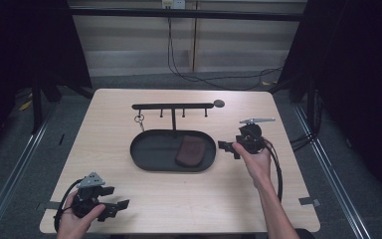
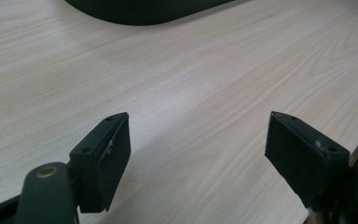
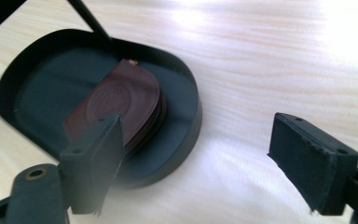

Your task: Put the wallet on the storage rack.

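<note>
A black oval tray (image 1: 149, 154) sits mid-table, and a dark brown leather pouch (image 1: 189, 152) lies in its right half. In the right gripper view the pouch (image 3: 116, 105) rests flat in the tray (image 3: 32, 70) just beyond the jaws. My right gripper (image 1: 227, 146) hovers off the tray's right end, open, nothing between its jaws (image 3: 193, 163). My left gripper (image 1: 117, 206) rests near the front left corner, open over bare wood (image 2: 198, 158).
Behind the tray stands a black hook rail (image 1: 173, 106) on a post, with a key ring (image 1: 139, 119) hanging from its left hook. A small dark disc (image 1: 219, 103) lies at the rail's right end. Cables run across the floor beyond the table.
</note>
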Action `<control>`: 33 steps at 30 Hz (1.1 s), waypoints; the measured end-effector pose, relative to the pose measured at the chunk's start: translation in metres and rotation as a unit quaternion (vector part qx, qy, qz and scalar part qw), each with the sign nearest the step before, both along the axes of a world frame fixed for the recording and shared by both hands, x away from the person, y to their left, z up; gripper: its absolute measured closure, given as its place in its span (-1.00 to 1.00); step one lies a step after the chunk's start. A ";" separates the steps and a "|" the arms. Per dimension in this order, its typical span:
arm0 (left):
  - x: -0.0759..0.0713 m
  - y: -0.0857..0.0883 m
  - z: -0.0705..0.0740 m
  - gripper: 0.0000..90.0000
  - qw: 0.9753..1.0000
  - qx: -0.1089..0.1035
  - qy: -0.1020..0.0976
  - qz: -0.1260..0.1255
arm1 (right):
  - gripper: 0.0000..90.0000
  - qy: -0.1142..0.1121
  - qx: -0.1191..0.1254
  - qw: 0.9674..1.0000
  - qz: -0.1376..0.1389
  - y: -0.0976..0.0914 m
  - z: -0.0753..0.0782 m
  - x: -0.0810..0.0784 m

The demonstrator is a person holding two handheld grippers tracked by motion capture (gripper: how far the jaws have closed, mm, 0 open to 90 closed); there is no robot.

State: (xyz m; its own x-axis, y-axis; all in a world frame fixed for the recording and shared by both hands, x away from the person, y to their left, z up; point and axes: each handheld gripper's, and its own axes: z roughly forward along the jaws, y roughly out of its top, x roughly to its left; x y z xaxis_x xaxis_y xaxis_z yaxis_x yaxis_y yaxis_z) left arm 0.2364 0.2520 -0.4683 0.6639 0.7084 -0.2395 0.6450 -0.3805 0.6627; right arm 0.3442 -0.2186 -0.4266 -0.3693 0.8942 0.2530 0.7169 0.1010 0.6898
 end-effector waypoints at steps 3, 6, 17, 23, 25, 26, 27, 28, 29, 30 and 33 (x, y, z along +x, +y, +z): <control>0.002 0.002 0.000 -0.54 1.000 -0.002 0.006 0.012 | -0.62 -0.002 0.012 1.000 0.007 -0.007 0.003 -0.007; 0.002 0.004 -0.001 -0.55 1.000 -0.008 0.010 0.019 | -0.66 -0.015 0.001 1.000 -0.002 -0.013 0.004 -0.017; -0.001 0.002 0.001 -0.50 1.000 -0.010 0.007 0.008 | -0.65 -0.026 -0.007 0.999 -0.030 -0.046 -0.001 -0.054; -0.002 0.002 0.001 -0.48 1.000 -0.005 0.003 0.003 | -0.65 -0.033 -0.005 0.998 -0.046 -0.066 -0.005 -0.074; -0.002 0.001 0.001 -0.48 1.000 -0.005 0.003 0.002 | -0.65 -0.033 -0.006 0.998 -0.049 -0.071 -0.008 -0.081; -0.002 0.002 0.001 -0.47 1.000 -0.004 -0.001 0.006 | -0.65 -0.033 -0.007 0.998 -0.050 -0.073 -0.010 -0.084; -0.002 0.002 0.002 -0.47 1.000 -0.005 -0.003 0.008 | -0.67 -0.028 -0.006 0.998 -0.052 -0.075 -0.012 -0.087; -0.001 0.002 0.002 -0.47 1.000 -0.007 0.000 0.010 | -0.68 -0.026 -0.003 0.998 -0.053 -0.076 -0.014 -0.091; -0.001 0.002 0.001 -0.47 1.000 -0.007 0.003 0.010 | -0.68 -0.027 -0.004 0.998 -0.054 -0.078 -0.015 -0.094; -0.001 0.002 0.001 -0.47 1.000 -0.007 0.002 0.010 | -0.68 -0.032 -0.007 0.998 -0.055 -0.079 -0.017 -0.098; -0.001 0.003 0.002 -0.47 1.000 -0.004 0.002 0.008 | -0.68 -0.034 -0.004 0.998 -0.060 -0.083 -0.020 -0.105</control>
State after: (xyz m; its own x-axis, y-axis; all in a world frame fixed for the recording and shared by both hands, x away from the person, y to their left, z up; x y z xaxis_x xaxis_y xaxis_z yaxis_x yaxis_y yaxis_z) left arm 0.2353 0.2548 -0.4665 0.6515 0.7170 -0.2481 0.6535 -0.3642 0.6636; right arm 0.2393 -0.3014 -0.4470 -0.2757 0.9348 0.2237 0.6762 0.0232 0.7364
